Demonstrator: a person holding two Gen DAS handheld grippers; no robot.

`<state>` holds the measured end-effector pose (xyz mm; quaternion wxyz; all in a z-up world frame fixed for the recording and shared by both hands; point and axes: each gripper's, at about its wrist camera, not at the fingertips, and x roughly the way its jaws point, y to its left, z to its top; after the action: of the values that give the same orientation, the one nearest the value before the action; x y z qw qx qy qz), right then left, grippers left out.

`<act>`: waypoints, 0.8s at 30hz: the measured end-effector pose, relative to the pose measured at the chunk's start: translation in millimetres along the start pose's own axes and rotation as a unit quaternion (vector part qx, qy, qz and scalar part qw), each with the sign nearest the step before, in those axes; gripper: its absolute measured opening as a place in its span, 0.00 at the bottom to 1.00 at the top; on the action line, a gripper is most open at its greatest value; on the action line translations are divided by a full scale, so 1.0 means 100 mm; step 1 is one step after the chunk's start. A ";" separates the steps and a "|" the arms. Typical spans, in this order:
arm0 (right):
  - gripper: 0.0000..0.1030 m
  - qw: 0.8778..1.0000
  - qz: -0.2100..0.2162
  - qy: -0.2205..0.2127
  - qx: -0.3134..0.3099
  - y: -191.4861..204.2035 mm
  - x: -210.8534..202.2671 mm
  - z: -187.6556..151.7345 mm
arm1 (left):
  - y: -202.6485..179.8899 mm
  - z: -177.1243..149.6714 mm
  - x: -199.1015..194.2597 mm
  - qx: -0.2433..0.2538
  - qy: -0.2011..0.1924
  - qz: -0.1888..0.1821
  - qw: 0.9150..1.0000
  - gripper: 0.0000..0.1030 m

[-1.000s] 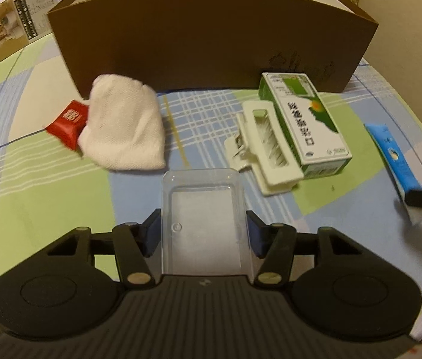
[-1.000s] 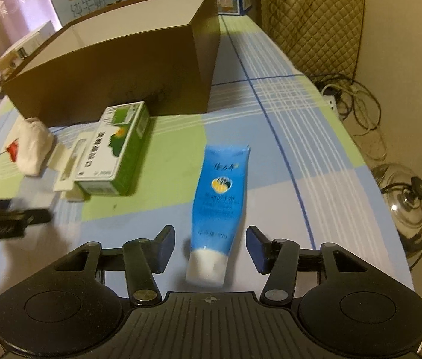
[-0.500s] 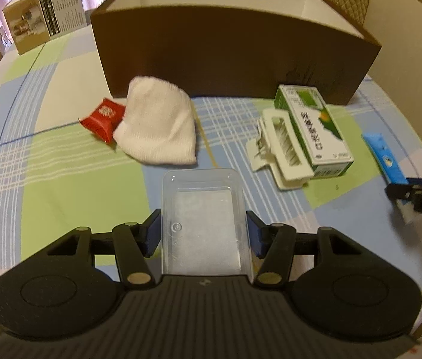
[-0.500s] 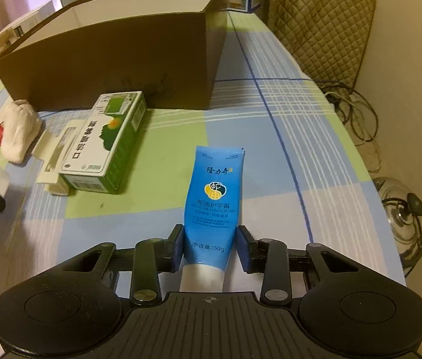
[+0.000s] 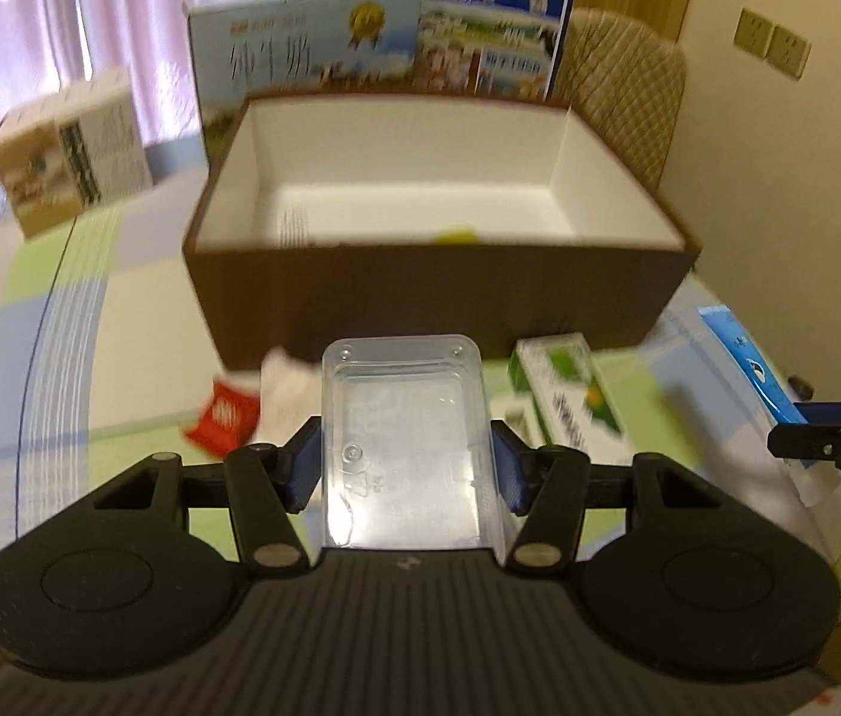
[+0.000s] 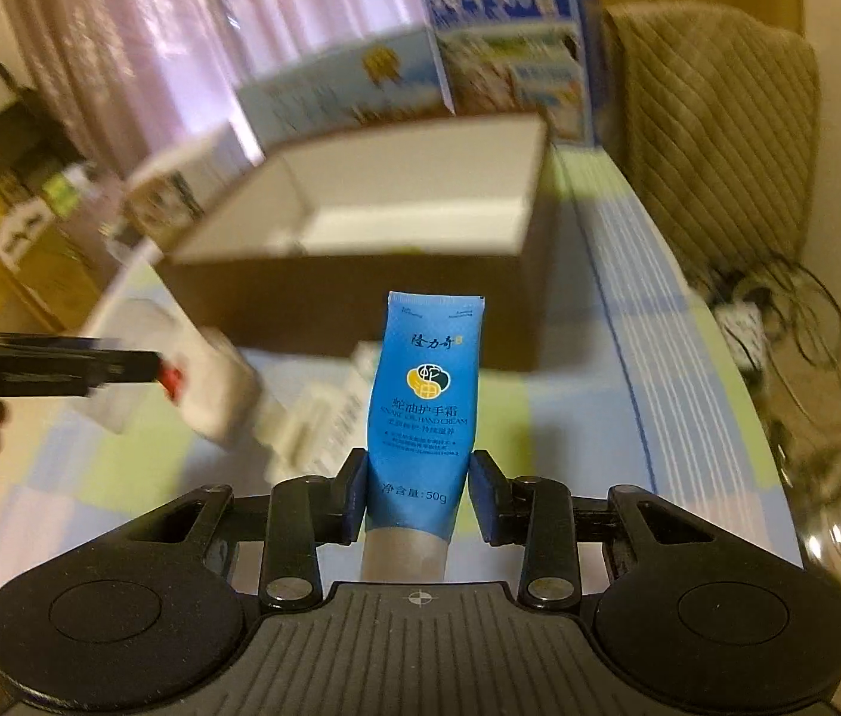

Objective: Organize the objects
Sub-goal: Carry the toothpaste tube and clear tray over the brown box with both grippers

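Note:
My left gripper (image 5: pixel 405 465) is shut on a clear plastic box (image 5: pixel 405 435) and holds it raised in front of the open brown cardboard box (image 5: pixel 438 292). My right gripper (image 6: pixel 419 492) is shut on a blue hand cream tube (image 6: pixel 423 394), lifted off the table and pointing at the same box (image 6: pixel 373 292). On the table lie a green and white carton (image 5: pixel 569 394), a white cloth (image 5: pixel 283 388) and a red packet (image 5: pixel 220 417). The brown box has a white inside with something small and yellow at its near wall.
Blue milk cartons (image 5: pixel 408 42) stand behind the brown box. A smaller printed box (image 5: pixel 71 149) stands at the far left. A quilted chair (image 6: pixel 713 137) and cables are to the right of the checked tablecloth (image 6: pixel 629 358). A white clip (image 6: pixel 307 423) lies by the carton.
Both grippers have risen and tilted up toward the brown box, whose inside now shows. The right gripper closed on the blue tube and lifted it off the table.

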<state>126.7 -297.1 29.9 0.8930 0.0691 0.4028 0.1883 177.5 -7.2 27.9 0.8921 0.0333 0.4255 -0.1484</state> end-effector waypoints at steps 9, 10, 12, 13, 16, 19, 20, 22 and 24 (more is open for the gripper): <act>0.32 0.999 0.022 -0.038 -0.012 0.10 0.38 0.85 | 0.04 0.68 0.24 0.013 -0.029 0.000 0.999 0.51; 0.32 0.999 0.022 -0.039 -0.010 0.10 0.44 0.94 | 0.04 0.75 0.29 0.010 -0.029 -0.002 1.000 0.51; 0.32 0.999 0.018 -0.040 -0.013 0.11 0.60 1.13 | 0.05 0.91 0.40 0.004 -0.027 -0.006 1.000 0.51; 0.32 0.999 0.014 -0.041 -0.012 0.12 0.65 1.20 | 0.05 1.00 0.46 0.003 -0.027 -0.007 1.000 0.51; 0.32 1.000 0.005 -0.026 -0.009 0.11 0.89 1.38 | 0.01 1.21 0.65 0.010 -0.029 -0.003 1.000 0.51; 0.32 1.000 -0.016 -0.002 -0.015 0.07 1.20 1.48 | -0.01 1.38 0.84 0.015 -0.028 0.001 0.999 0.52; 0.32 1.000 -0.024 0.006 -0.015 0.05 1.30 1.49 | -0.02 1.43 0.91 0.018 -0.025 0.003 1.000 0.52; 0.32 0.999 -0.042 0.022 -0.015 -0.01 1.50 1.51 | -0.03 1.49 1.03 0.024 -0.019 0.007 1.000 0.52; 0.32 0.997 -0.060 0.036 -0.016 -0.06 1.66 1.51 | -0.02 1.52 1.16 0.024 -0.011 0.011 1.000 0.52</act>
<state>341.7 -233.5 13.5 0.8887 0.0238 0.4351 0.1427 359.8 -64.3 35.5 0.8971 0.0576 0.4120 -0.1486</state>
